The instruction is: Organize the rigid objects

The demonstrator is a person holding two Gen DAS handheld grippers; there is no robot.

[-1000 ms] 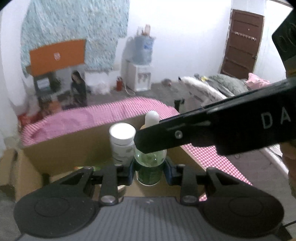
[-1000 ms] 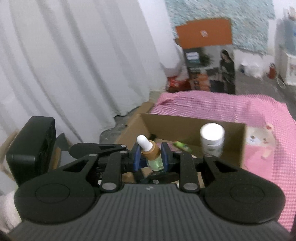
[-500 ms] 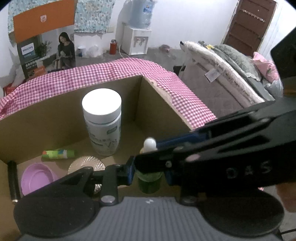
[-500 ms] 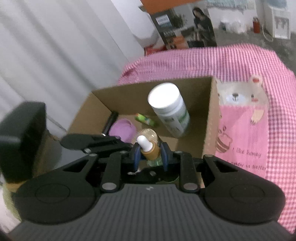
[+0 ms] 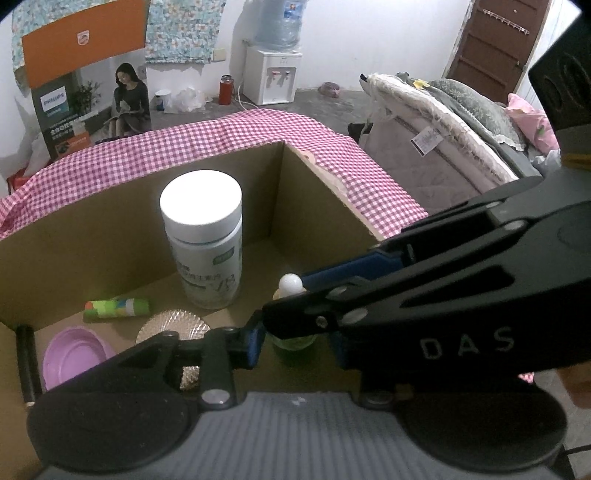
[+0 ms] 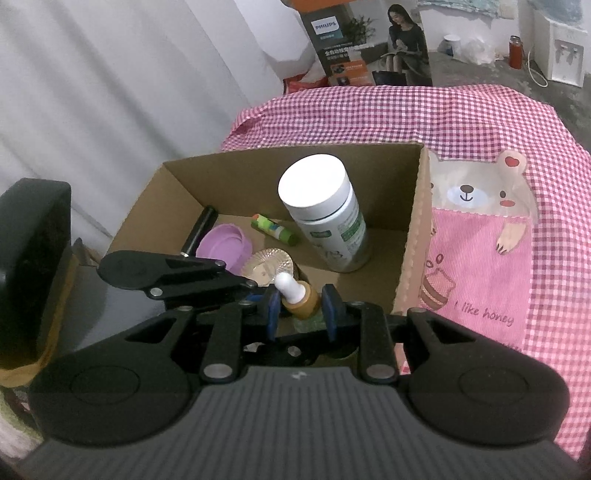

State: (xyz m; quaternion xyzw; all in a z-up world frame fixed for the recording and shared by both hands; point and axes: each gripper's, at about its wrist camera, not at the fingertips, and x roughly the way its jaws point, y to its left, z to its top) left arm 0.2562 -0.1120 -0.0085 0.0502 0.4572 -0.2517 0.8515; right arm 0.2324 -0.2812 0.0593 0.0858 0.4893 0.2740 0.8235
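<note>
Dropper bottle (image 6: 300,295) stands in cardboard box (image 6: 417,236). Left gripper (image 5: 293,341) and right gripper (image 6: 300,308) jaws have just parted, pads flanking it. Withdrawal risk: a pad snags and topples it.

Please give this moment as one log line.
dropper bottle in cardboard box | left gripper: just opening, bottle between | right gripper: around bottle, grip unclear

White walls (image 5: 332,44) close the far side of the room, with a brown door (image 5: 491,48) at far right and a floral cloth (image 5: 184,29) hung at far left. A white water dispenser (image 5: 273,74) stands against the far wall on the grey floor (image 5: 317,107), a red flask (image 5: 226,89) just left of it and a tall printed carton (image 5: 88,85) farther left. A mattress (image 5: 454,122) with bedding lies at right; a pale curtain (image 6: 110,92) hangs at left.
</note>
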